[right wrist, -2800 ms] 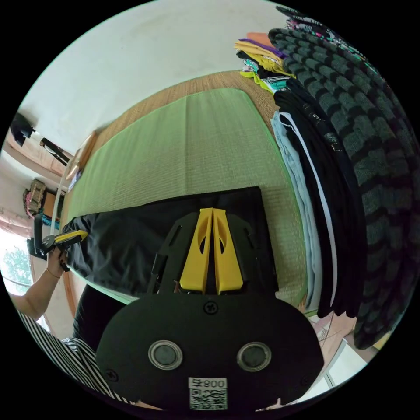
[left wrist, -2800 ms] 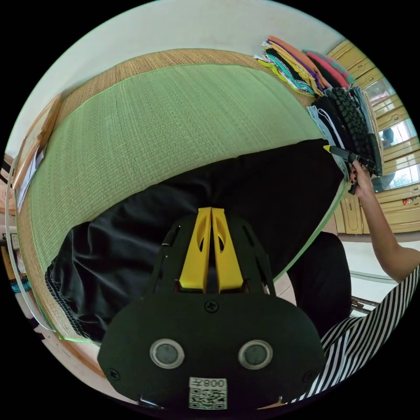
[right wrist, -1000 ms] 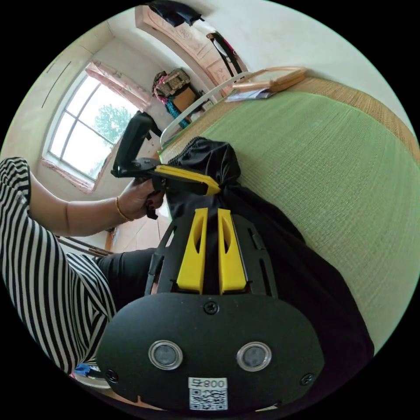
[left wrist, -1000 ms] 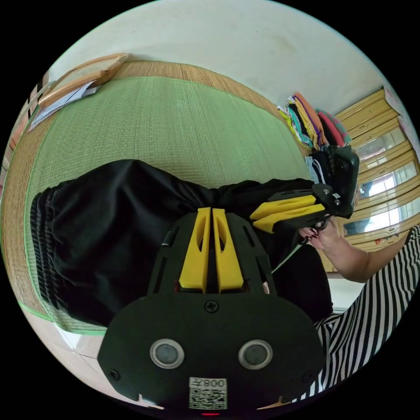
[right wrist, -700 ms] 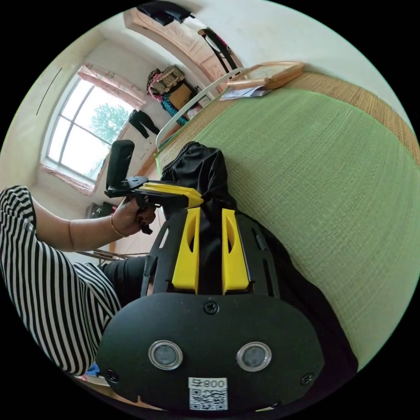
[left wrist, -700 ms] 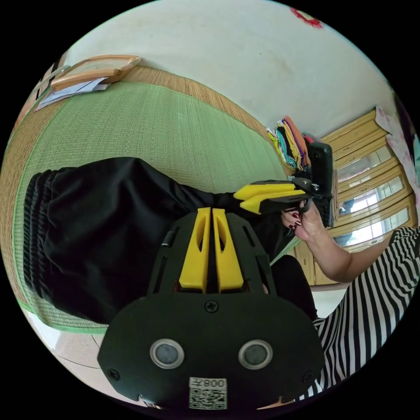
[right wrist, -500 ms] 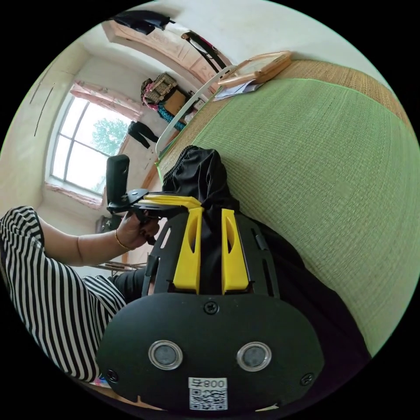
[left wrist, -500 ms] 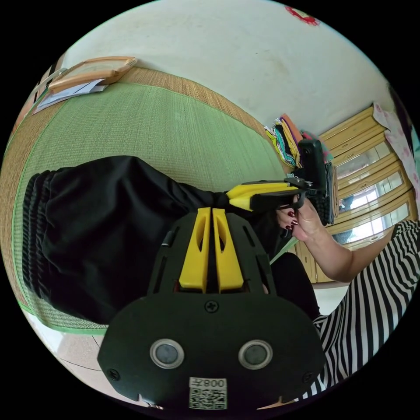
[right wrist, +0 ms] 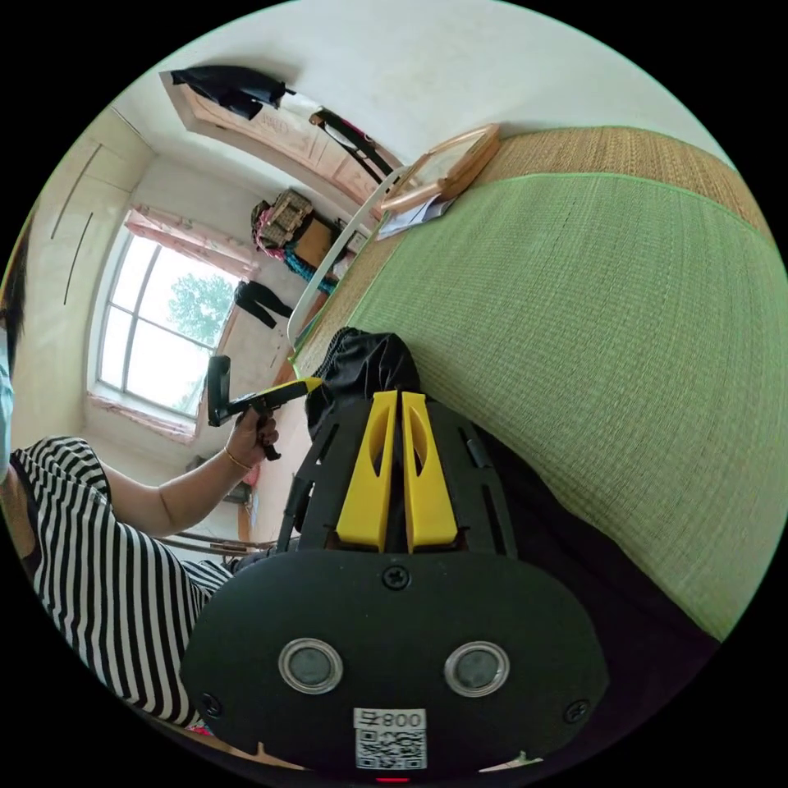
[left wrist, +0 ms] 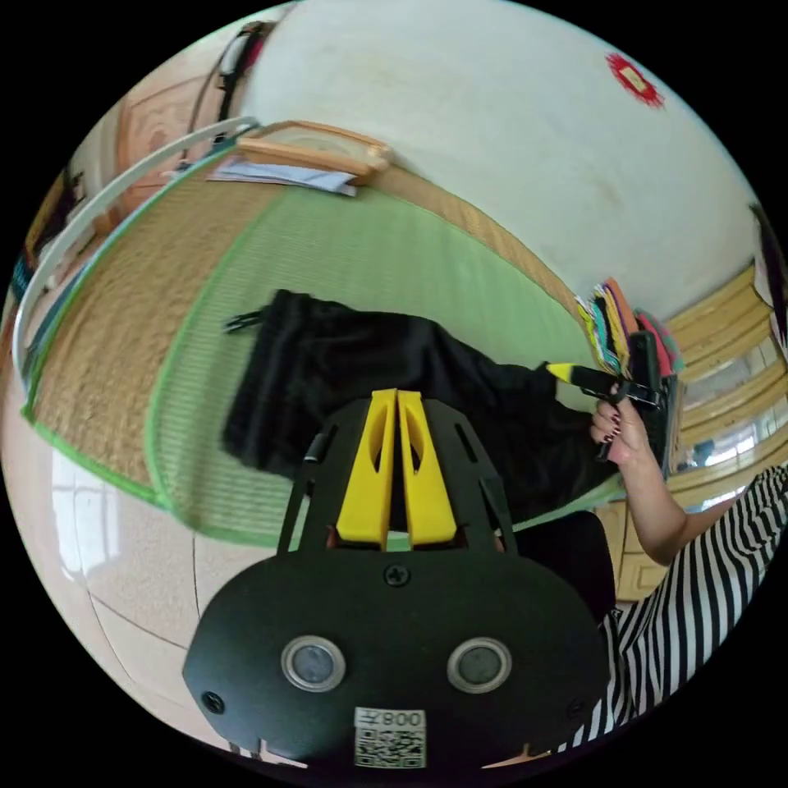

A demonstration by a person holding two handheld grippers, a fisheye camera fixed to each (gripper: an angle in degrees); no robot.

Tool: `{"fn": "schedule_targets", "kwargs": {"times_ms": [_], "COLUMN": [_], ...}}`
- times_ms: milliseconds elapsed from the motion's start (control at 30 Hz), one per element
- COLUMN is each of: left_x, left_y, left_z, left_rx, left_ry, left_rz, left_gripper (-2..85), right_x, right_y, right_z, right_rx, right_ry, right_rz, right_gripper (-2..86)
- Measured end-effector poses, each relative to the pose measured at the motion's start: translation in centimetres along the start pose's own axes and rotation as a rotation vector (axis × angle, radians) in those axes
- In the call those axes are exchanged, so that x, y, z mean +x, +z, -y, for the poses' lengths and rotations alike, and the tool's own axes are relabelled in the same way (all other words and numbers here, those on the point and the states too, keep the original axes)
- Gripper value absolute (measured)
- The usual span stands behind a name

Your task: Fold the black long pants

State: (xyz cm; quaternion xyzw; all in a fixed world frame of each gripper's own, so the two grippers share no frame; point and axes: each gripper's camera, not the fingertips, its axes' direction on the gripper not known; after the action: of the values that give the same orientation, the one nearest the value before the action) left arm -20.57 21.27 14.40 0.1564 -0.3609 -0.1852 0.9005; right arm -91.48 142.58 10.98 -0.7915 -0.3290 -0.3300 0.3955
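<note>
The right gripper [right wrist: 398,398] has its yellow jaws pressed together over the black long pants [right wrist: 369,361] on the green woven mat [right wrist: 591,328]; the left gripper [right wrist: 308,384] (hand-held, jaws together) meets the pants' bunched end.

A green woven mat [left wrist: 394,254] lies over a tan straw mat [left wrist: 115,312] beside a pale plastered wall [left wrist: 492,123]. Daylight enters through a paned window [right wrist: 152,328]; wooden cabinets [left wrist: 722,369] stand opposite, above a tiled floor [left wrist: 107,558].
</note>
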Motion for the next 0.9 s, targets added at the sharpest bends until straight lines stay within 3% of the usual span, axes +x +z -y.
{"fn": "schedule_targets", "kwargs": {"times_ms": [133,367,733,900], "left_x": [-3.2,-3.2,-2.0,-0.3], "left_y": [0.1,0.8,0.4,-2.2], "left_z": [-1.1,-2.5,-3.1,-2.1], "left_rx": [-0.075,-0.094,-0.089,0.038], "left_ry": [-0.063,-0.066,-0.06,-0.023], "left_rz": [0.16,0.172,0.165,0.146], "left_gripper": [0.1,0.1,0.1,0.1], "right_x": [1.7,5.6,12.4,13.4], "right_y": [-1.2,-2.6,2.5,3.4], "right_z": [1.3,3.9,6.9,6.8], "right_rx": [0.053,0.111,-0.016,-0.01], "right_ry": [0.04,0.123,0.239,0.239], "right_rz": [0.026,-0.002,-0.06,-0.05], "right_gripper": [0.6,0.4,0.3,0.4]}}
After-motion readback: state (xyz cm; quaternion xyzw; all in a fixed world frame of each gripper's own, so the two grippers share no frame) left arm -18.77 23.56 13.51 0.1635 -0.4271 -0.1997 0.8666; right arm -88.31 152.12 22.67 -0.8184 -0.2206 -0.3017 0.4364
